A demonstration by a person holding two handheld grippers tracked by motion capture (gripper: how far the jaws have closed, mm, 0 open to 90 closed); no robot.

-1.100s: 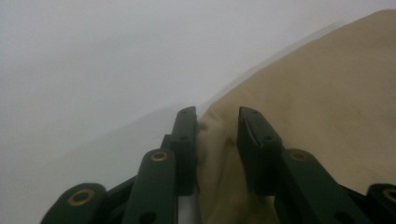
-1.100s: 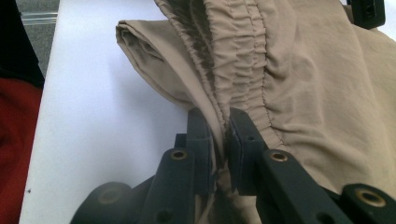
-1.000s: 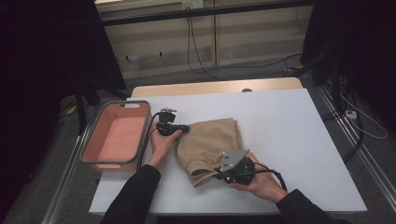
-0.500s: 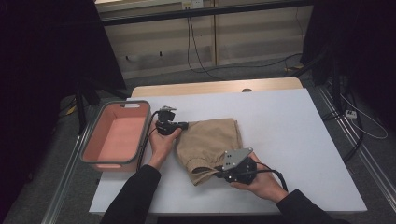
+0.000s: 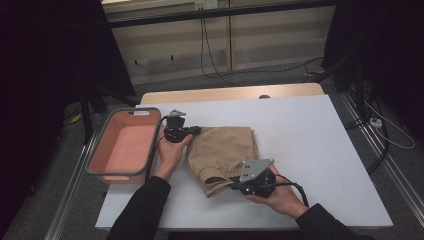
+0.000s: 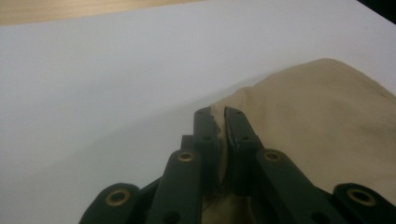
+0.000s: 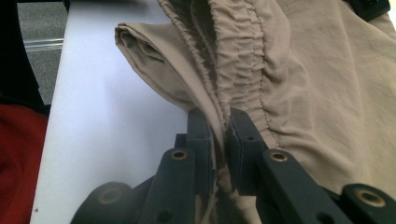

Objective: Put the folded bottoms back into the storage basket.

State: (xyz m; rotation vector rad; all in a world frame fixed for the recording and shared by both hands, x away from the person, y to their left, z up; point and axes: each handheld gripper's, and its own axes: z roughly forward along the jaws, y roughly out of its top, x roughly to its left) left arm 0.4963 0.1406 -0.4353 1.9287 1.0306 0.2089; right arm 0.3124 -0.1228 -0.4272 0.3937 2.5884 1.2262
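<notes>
A folded tan garment (image 5: 222,154) with an elastic waistband (image 7: 233,51) lies on the white table (image 5: 300,135). My left gripper (image 5: 196,131) is at the garment's far left corner, its jaws shut on a fold of the tan cloth (image 6: 299,121). My right gripper (image 5: 234,184) is at the near edge, shut on the gathered waistband. In the right gripper view the cloth passes between the two black jaws. Each gripper is held by a hand in a dark sleeve.
A pink bin (image 5: 125,146) with a grey rim stands at the table's left edge, beside my left hand. Cables (image 5: 210,50) run along the floor beyond the table. The table's right half is bare white surface.
Little has moved. Both grippers stay clamped on the garment; the right one has shifted slightly towards the near edge.
</notes>
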